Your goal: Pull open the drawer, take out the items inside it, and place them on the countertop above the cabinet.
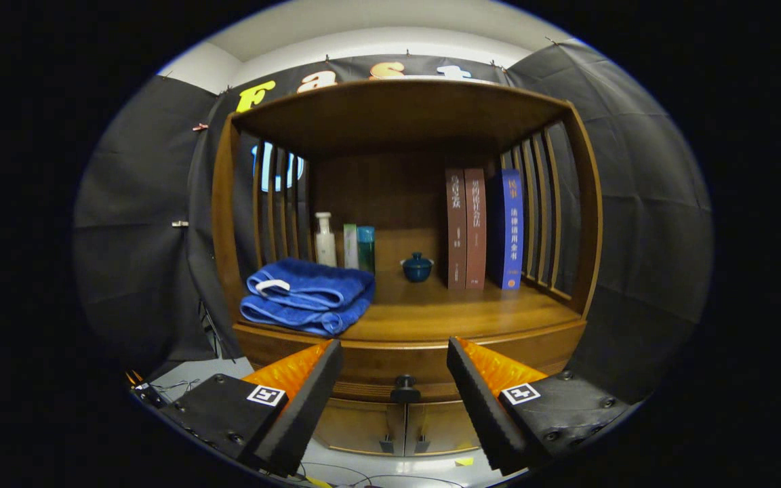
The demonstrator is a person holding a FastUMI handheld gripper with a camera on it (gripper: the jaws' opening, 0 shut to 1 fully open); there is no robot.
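1. So the gripper (pixel 394 359) is hanging in front of a wooden cabinet (pixel 228 224), fingers spread wide, nothing held between them.
2. The drawer (pixel 370 369) is shut. Its dark knob (pixel 405 389) sits right in the gap between the two fingers, a bit beyond the tips, neither finger touching it.
3. Can't see what's inside the drawer.
4. On the countertop (pixel 472 312) above it: a folded blue towel (pixel 309 295) on the left, near the front edge.
5. Behind the towel there's a white bottle (pixel 325 239) and two slim tubes (pixel 358 247) standing upright.
6. A small dark blue lidded cup (pixel 417 267) sits mid-shelf, and three books (pixel 484 229) stand upright to its right.
7. Below the drawer, two cabinet doors (pixel 404 425) are closed.
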